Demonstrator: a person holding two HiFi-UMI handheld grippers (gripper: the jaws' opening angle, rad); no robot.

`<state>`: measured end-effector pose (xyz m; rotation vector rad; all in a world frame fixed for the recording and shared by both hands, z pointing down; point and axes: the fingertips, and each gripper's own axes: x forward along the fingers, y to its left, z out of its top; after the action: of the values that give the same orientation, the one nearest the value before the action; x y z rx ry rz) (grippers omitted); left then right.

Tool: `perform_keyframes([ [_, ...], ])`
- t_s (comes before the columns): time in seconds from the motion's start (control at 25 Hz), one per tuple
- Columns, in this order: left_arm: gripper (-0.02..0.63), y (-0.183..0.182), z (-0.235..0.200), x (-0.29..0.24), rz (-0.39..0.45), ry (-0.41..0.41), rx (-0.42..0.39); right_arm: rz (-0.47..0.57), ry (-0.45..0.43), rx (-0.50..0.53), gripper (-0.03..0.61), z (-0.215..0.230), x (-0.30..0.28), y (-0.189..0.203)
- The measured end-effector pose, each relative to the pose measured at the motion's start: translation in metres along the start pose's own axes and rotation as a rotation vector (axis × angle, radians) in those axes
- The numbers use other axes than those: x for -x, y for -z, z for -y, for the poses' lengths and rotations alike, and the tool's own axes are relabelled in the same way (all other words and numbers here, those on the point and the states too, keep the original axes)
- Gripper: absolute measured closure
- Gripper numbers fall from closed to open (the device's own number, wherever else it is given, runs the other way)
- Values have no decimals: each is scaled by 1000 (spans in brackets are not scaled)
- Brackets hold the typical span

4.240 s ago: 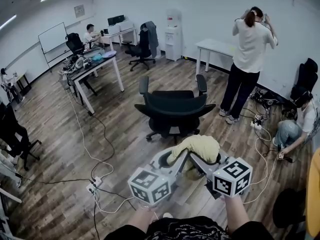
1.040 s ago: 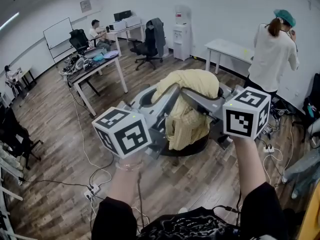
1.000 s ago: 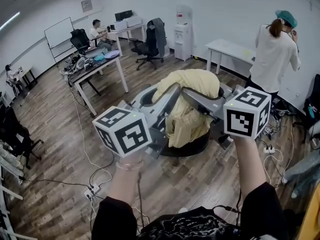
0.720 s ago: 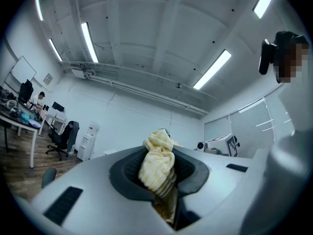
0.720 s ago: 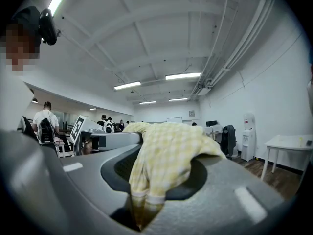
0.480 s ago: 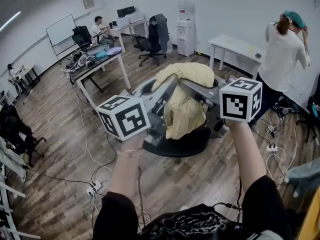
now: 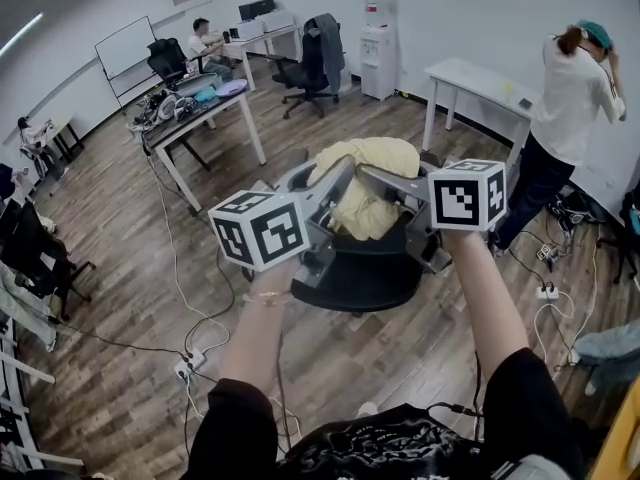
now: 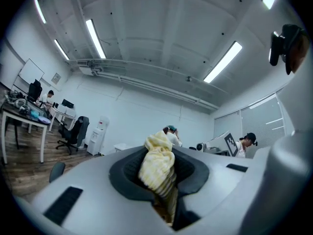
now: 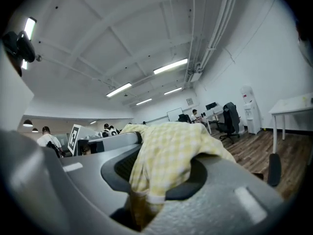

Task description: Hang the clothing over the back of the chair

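A yellow checked garment (image 7: 367,183) hangs bunched between my two grippers, right over a black office chair (image 7: 355,280). In the head view my left gripper (image 7: 335,175) and right gripper (image 7: 388,180) meet at the cloth's top, their marker cubes nearer to me. My left gripper (image 8: 159,173) is shut on a narrow fold of the garment (image 8: 156,163). A wider fold of the cloth (image 9: 171,153) drapes over one jaw of my right gripper (image 9: 149,185), which is shut on it. The cloth's lower end reaches the chair's top edge; whether it touches, I cannot tell.
A person (image 7: 570,88) stands at the right by a white table (image 7: 480,76). A cluttered desk (image 7: 195,118) stands at the left. At the back are another chair with a coat (image 7: 318,63) and a water dispenser (image 7: 380,33). Cables and a power strip (image 7: 190,366) lie on the wood floor.
Both grippers have come down with the garment, and it now hangs lower, close over the black chair. Both grips look unchanged.
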<state>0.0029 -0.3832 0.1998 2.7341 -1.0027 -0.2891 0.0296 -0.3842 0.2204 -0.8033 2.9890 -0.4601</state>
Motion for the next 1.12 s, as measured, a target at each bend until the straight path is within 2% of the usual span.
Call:
perform_keyframes([
  [0.2,543,14,-5,4,-73,-1,44,-31,-24,-68,462,2,-4,15],
  [0.4,543,27,3,9,-163,-17,-41,-63,-26,-128,468,-1,-1,31],
  [0.64,543,34,9,21,-139,21,48,-60,-21,-144,468,-11,5,42],
  [1.12,543,43,30,38,-154,27,40,-69,-40,-139,469,-31,17,53],
])
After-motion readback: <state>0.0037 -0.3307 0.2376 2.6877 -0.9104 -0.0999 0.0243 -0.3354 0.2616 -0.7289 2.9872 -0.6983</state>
